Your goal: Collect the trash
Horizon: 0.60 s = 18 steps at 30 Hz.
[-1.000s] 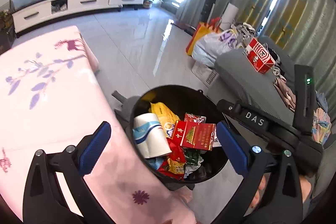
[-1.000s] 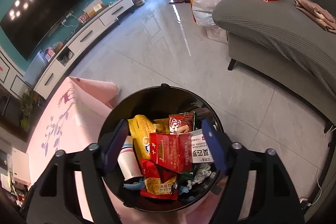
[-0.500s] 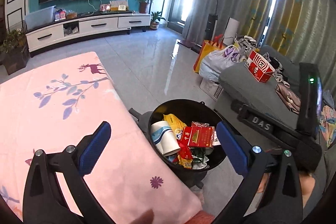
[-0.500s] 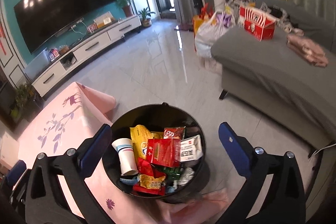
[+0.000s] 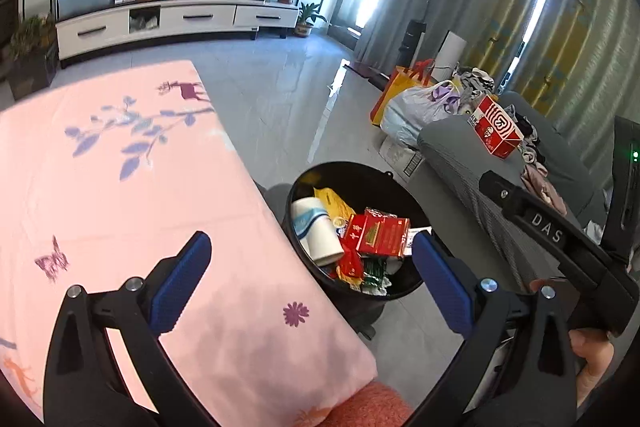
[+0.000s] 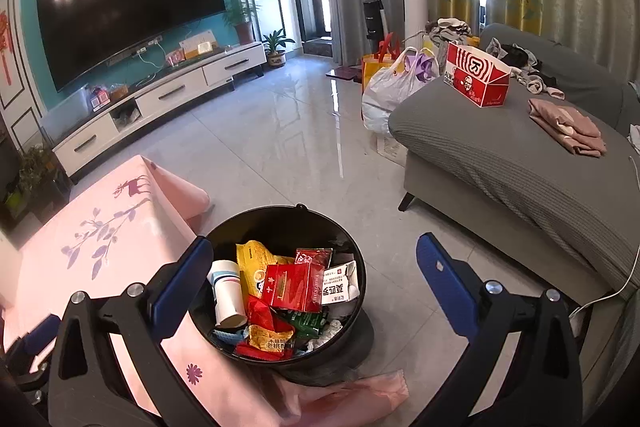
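Above the black bin [image 6: 256,227] of wrappers, both grippers [image 6: 314,281] [image 5: 310,275] gape empty; ideally, withdraw clear of its rim.

Bin [image 6: 280,227] mouth open from above, but heaped: cup [image 6: 228,291], red pack [image 6: 296,287] and wrappers [image 6: 268,339] fill it near the rim. Pink table [image 5: 120,187] top bare, its edge just beside the bin on one side. Grey sofa [image 6: 500,167] near on the other side; strip of tile floor [image 6: 280,131] free between them. Beyond the bin, floor open as far as the TV cabinet [image 6: 168,95]. Bags [image 6: 392,83] block the sofa's far end.
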Tool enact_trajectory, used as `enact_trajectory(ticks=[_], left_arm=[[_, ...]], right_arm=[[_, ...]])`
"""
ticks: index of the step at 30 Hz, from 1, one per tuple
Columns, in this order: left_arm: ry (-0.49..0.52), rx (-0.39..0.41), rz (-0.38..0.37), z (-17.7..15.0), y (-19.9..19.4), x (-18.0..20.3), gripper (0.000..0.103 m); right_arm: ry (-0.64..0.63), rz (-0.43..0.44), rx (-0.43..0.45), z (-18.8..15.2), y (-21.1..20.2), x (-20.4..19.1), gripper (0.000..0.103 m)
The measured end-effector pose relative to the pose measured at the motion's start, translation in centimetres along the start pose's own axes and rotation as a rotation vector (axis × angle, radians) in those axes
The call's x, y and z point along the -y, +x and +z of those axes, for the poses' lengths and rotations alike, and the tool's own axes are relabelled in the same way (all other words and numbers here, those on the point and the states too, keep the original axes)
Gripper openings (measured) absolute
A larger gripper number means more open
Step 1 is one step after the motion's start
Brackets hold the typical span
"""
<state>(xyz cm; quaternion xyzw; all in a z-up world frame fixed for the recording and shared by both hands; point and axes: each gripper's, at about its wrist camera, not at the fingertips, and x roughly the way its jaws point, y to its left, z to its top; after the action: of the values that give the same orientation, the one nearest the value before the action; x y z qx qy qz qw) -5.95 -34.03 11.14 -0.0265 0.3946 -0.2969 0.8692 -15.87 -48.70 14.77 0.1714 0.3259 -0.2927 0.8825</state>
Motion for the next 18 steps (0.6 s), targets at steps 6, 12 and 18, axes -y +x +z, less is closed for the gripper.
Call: enact_trajectory(ticks=[6,12,18], left_arm=[[0.007,-0.002,0.007,-0.34,0.14,0.3,0.1],[0.004,-0.01,0.004,-0.47,0.29,0.41,0.1],[0.023,-0.003,0.016,-0.63,0.28,0.61,0.1]], right_arm=[[0.0,-0.014,-0.005,-0.11,0.04,-0.03,0.1],[0.001,-0.02,-0.008,-0.14,0.04,-0.07,0.1],[-0.006,-0.032,-0.016,-0.39,0.27,-0.13,0.1]])
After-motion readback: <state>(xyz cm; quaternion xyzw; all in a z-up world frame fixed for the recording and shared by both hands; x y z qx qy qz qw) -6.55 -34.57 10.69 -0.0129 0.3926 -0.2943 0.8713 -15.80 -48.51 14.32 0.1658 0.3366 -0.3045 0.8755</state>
